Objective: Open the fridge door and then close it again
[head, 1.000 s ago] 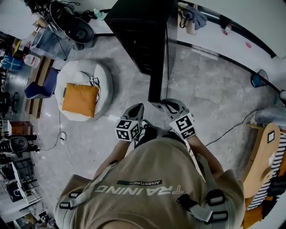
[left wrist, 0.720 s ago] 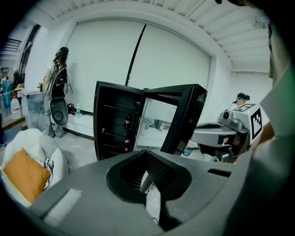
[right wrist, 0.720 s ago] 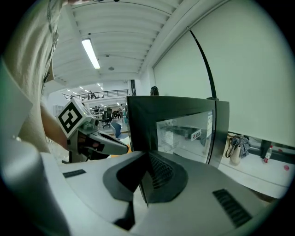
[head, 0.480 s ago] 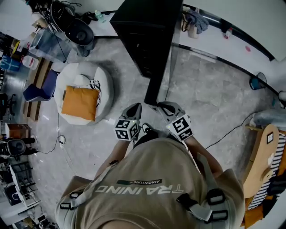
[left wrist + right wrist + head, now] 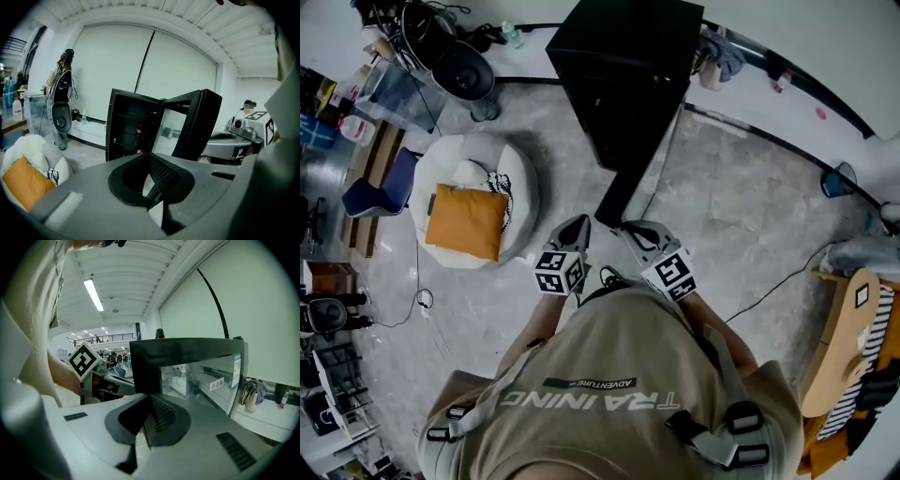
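Note:
The black fridge [image 5: 628,56] stands at the top of the head view with its glass door [image 5: 623,192] swung wide open towards me. My left gripper [image 5: 578,223] hangs just left of the door's free edge, with its jaws closed on nothing. My right gripper [image 5: 630,228] is just below that edge, also shut and empty. The left gripper view shows the fridge [image 5: 129,131] with its dark shelves, the open door [image 5: 194,126] and the right gripper [image 5: 236,140] beside it. In the right gripper view the door's glass [image 5: 197,376] fills the middle, close ahead.
A white beanbag [image 5: 502,159] with an orange cushion [image 5: 467,220] lies on the floor to the left. A fan [image 5: 464,66] stands behind it. A cable [image 5: 769,281] crosses the floor at the right, near a wooden chair [image 5: 839,347]. A white ledge [image 5: 787,108] runs along the far wall.
Both grippers have drifted a little to the left and sit nearer the door's free edge. The door now slants further to the left in the head view.

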`<action>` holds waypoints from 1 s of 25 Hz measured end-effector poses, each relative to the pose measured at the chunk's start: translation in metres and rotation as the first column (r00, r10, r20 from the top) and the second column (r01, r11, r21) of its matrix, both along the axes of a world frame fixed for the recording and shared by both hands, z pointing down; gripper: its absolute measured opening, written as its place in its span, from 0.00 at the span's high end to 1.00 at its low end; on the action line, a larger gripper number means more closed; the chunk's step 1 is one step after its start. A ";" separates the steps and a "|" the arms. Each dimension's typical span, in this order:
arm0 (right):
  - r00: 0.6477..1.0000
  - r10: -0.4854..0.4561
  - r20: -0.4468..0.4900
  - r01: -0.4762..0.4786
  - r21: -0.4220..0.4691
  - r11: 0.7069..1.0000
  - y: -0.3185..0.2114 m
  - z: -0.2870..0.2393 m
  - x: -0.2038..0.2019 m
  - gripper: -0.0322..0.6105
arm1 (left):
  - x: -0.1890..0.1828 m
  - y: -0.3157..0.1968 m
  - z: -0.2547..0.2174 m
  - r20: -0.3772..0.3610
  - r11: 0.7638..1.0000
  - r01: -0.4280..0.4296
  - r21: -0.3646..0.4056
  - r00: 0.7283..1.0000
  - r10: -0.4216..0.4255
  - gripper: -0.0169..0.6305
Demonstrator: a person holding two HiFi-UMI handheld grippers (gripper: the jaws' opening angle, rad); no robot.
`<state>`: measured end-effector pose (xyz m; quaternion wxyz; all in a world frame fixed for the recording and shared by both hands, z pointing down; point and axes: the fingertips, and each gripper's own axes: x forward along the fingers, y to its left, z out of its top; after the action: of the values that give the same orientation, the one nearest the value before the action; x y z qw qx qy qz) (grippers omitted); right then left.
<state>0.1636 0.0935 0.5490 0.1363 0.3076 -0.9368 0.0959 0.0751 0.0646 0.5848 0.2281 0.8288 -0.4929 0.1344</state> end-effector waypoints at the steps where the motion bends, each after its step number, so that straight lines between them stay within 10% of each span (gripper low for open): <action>1: 1.000 0.001 0.003 -0.001 0.001 1.000 -0.003 0.000 -0.005 0.96 | -0.004 -0.003 0.000 -0.001 1.000 -0.002 0.001 1.000 0.002 0.97; 25: 1.000 0.025 0.001 -0.025 0.043 0.999 -0.088 0.003 -0.094 0.96 | -0.102 -0.058 0.006 0.003 0.999 0.031 0.029 1.000 -0.031 0.97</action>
<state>0.0692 0.0052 0.5521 0.1283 0.3223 -0.9347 0.0776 -0.0269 0.0070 0.5906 0.2174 0.8240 -0.5080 0.1250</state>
